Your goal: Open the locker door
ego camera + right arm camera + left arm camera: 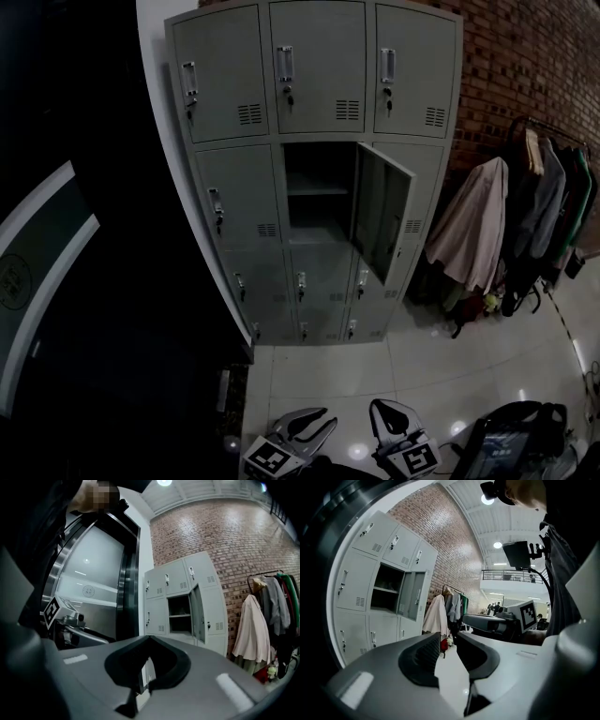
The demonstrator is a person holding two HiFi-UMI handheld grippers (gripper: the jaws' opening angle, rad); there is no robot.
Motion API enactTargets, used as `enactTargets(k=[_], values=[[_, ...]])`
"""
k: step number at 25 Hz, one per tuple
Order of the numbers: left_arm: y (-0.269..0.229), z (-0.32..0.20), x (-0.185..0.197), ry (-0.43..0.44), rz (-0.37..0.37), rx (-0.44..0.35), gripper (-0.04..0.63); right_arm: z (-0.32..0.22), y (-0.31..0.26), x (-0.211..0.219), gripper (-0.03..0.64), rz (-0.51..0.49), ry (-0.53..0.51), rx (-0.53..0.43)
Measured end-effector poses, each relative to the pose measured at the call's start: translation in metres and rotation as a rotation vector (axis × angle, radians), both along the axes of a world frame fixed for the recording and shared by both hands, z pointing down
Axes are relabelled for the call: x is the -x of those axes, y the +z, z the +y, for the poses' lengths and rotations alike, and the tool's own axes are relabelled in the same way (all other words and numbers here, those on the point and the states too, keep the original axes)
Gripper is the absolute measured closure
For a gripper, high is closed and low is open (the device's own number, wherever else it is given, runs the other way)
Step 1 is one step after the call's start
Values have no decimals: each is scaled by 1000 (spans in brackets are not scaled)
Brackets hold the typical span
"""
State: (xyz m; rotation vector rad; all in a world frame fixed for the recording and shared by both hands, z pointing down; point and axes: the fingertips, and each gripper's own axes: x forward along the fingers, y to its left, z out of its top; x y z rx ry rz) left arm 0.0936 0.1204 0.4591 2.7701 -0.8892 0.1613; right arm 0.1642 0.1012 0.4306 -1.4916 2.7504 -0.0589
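Observation:
A grey locker bank (234, 84) stands against the brick wall, well ahead of me. Its middle door (380, 220) is swung open to the right, showing a dark compartment (317, 192) with a shelf. The open door (412, 595) also appears in the left gripper view, and the same door (197, 613) in the right gripper view. Both grippers are low at the bottom of the head view, far from the lockers. My left gripper (305, 427) (448, 637) is open, with only floor showing in its gap. The right gripper (394, 422) (149, 638) has its tips together and holds nothing.
A clothes rack (544, 187) with several hanging garments, including a beige coat (469, 225), stands right of the lockers. A dark glass wall (94, 281) runs along the left. A dark bag (516, 441) lies at the bottom right on the white tiled floor (375, 366).

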Motion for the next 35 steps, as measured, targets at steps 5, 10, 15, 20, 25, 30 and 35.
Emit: enactTargets(k=[5, 10, 15, 20, 25, 30, 35], values=[[-3, -1, 10, -31, -2, -8, 494, 4, -2, 4, 617, 22, -7, -7], [3, 4, 15, -26, -6, -2, 549, 6, 1, 8, 617, 36, -10, -16], [4, 7, 15, -22, -12, 3, 551, 8, 3, 13, 617, 64, -26, -19], [5, 7, 17, -20, -12, 5, 551, 8, 4, 16, 617, 55, -39, -10], [7, 8, 18, -19, -12, 6, 551, 7, 5, 15, 617, 43, -37, -9], [6, 9, 16, -17, -13, 7, 551, 9, 7, 12, 617, 48, -36, -1], [8, 12, 16, -16, -15, 13, 551, 10, 7, 11, 617, 46, -39, 8]])
